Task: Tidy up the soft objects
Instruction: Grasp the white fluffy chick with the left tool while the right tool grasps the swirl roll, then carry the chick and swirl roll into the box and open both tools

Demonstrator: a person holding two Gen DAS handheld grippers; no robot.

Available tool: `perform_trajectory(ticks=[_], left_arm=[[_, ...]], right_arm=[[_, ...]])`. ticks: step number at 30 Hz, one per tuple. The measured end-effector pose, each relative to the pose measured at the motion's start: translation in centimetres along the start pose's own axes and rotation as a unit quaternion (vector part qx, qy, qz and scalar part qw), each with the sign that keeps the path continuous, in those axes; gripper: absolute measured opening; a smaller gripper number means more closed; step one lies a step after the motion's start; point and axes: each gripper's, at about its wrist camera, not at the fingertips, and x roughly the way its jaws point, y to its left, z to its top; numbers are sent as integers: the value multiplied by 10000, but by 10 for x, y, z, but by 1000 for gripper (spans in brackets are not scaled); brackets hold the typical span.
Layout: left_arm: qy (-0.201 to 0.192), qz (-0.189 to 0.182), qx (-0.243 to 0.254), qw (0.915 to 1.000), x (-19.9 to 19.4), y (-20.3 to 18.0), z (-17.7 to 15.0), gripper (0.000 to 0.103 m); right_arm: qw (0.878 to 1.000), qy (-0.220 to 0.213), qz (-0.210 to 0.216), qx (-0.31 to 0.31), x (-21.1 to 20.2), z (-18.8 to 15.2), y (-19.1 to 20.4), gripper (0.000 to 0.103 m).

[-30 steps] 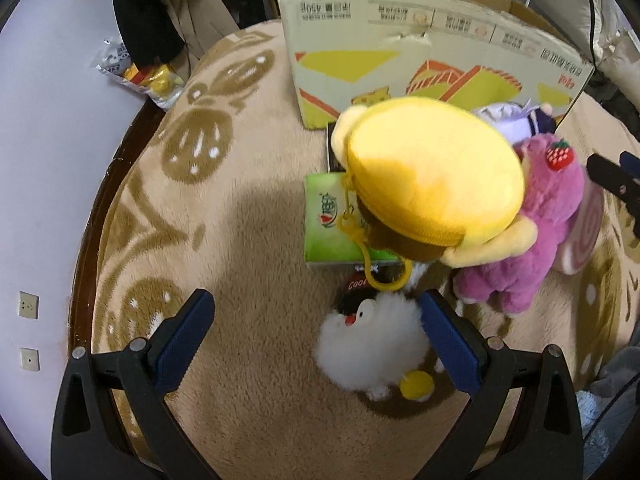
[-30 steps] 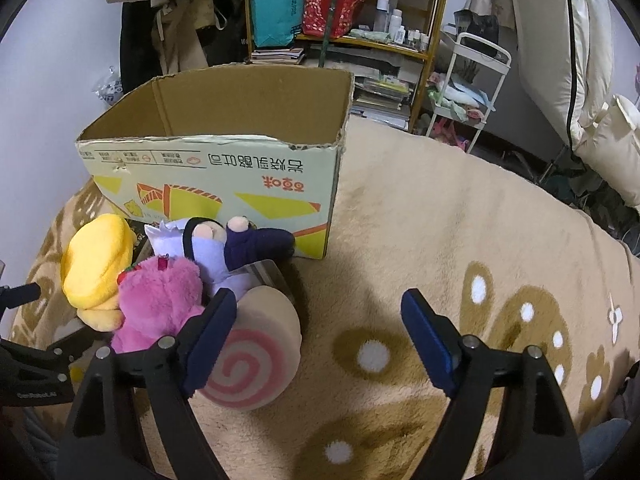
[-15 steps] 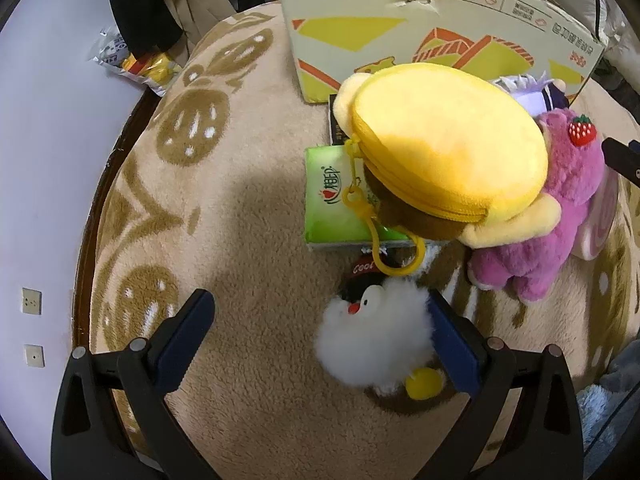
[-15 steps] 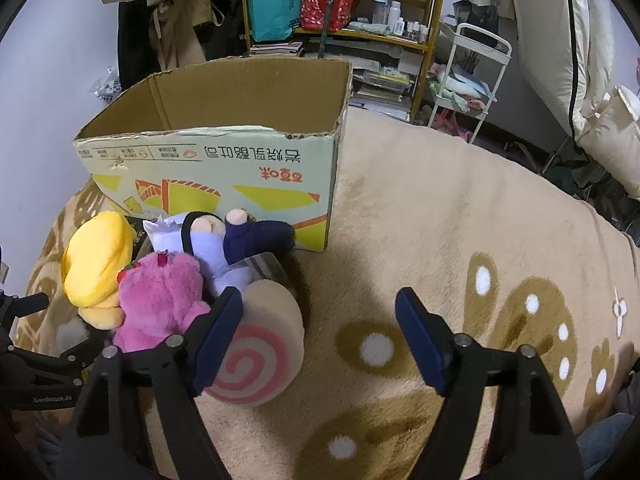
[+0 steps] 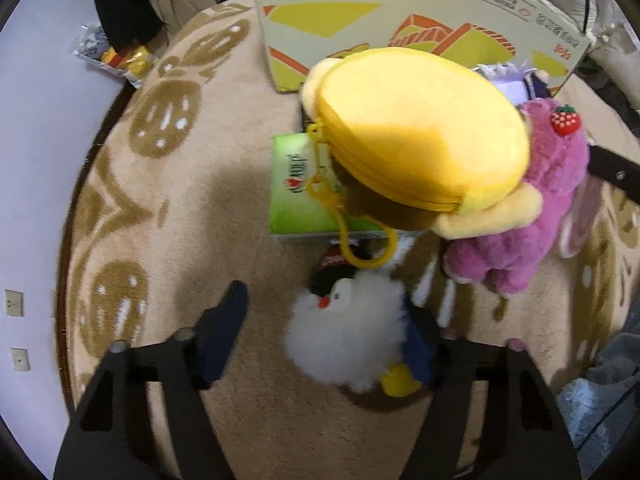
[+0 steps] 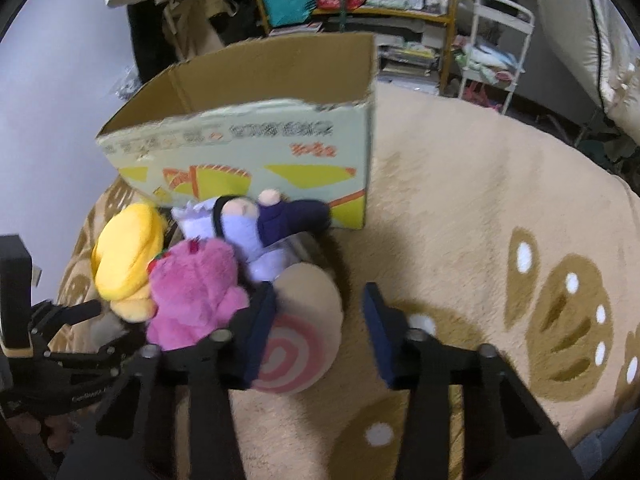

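Beige patterned blanket [image 6: 460, 208] carries a toy pile before an open cardboard box [image 6: 256, 152]. Left claw [image 5: 324, 332] is closing around a white fluffy toy [image 5: 344, 340], its left pad not yet touching. Right claw [image 6: 320, 332] is closing around a pink swirl roll [image 6: 304, 336]. Both grips should settle fully before lifting boxward.

Both grippers: black plastic frames w/ silver screws, navy-blue finger pads [image 5: 224, 332]; small white lettering on left gripper [image 6: 90, 394].

Cluttered wooden shelf [image 6: 360, 4] behind beige patterned blanket [image 6: 480, 200], pale wall [image 6: 60, 80].
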Motion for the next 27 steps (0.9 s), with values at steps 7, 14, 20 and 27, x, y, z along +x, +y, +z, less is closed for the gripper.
perform_trajectory(ticks=[7,14,20,27], left_arm=[[19,-5,-44,10000,-5,-3,-1,38],[94,-25,-155,9998,-10,3,-4,35],[-28,92,-306,9995,-23,15,-6,35],[-440,111,-431,9980,-53,17,-18,35]], right_arm=[[9987,11,-256,-439,0,-3,15,17],[9994,-54,-127,-312,-7,0,6,15],[9981,-365,-164,-464,-24,-1,12,15],[9940,-937,-288,-485,-53,-2,13,14]])
